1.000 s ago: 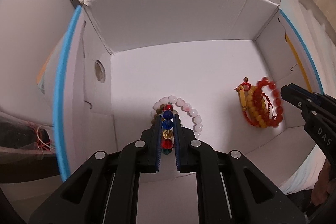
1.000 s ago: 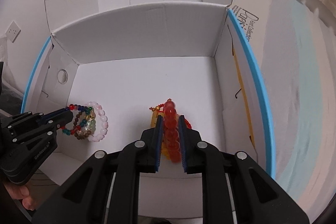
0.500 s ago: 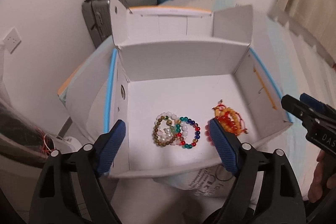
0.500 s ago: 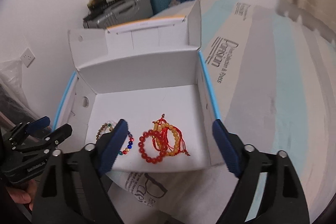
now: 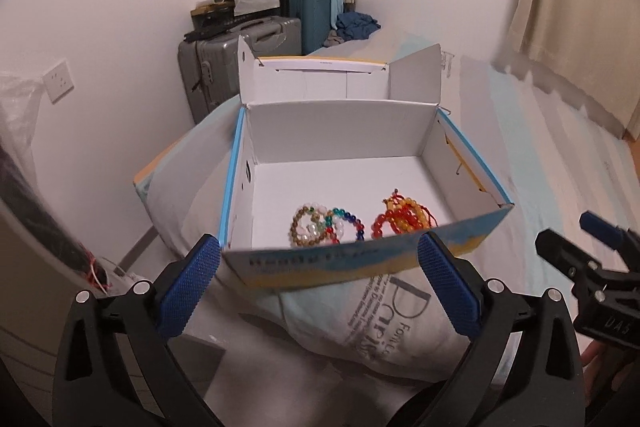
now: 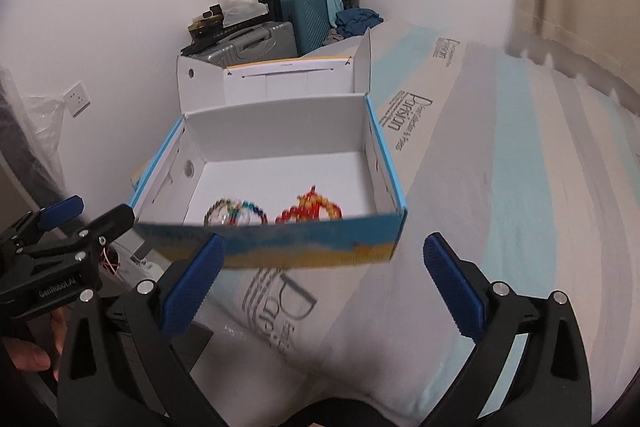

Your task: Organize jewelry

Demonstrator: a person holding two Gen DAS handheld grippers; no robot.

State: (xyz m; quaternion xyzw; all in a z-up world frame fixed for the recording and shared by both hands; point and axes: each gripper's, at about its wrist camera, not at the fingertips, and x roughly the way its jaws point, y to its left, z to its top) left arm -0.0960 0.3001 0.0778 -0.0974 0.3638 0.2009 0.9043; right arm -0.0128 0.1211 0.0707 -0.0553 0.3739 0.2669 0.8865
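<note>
An open white cardboard box (image 5: 340,131) with blue edges sits on a mattress. On its floor lie a cluster of pale, brown and multicoloured bead bracelets (image 5: 326,227) on the left and red and orange bead bracelets (image 5: 402,217) on the right. Both clusters show in the right wrist view too, the multicoloured one (image 6: 236,213) and the red one (image 6: 310,209). My left gripper (image 5: 318,283) is open and empty, in front of the box. My right gripper (image 6: 324,285) is open and empty, also pulled back from the box.
The box rests on a plastic-wrapped mattress (image 6: 500,187) with printed lettering. Grey (image 5: 224,67) and teal (image 5: 314,15) suitcases stand against the wall behind it. A curtain (image 5: 580,7) hangs at the right. A wall socket (image 5: 60,81) is at the left.
Both grippers let go of their bracelets, opened wide and drew back out of the box. The bracelets now lie on the box floor.
</note>
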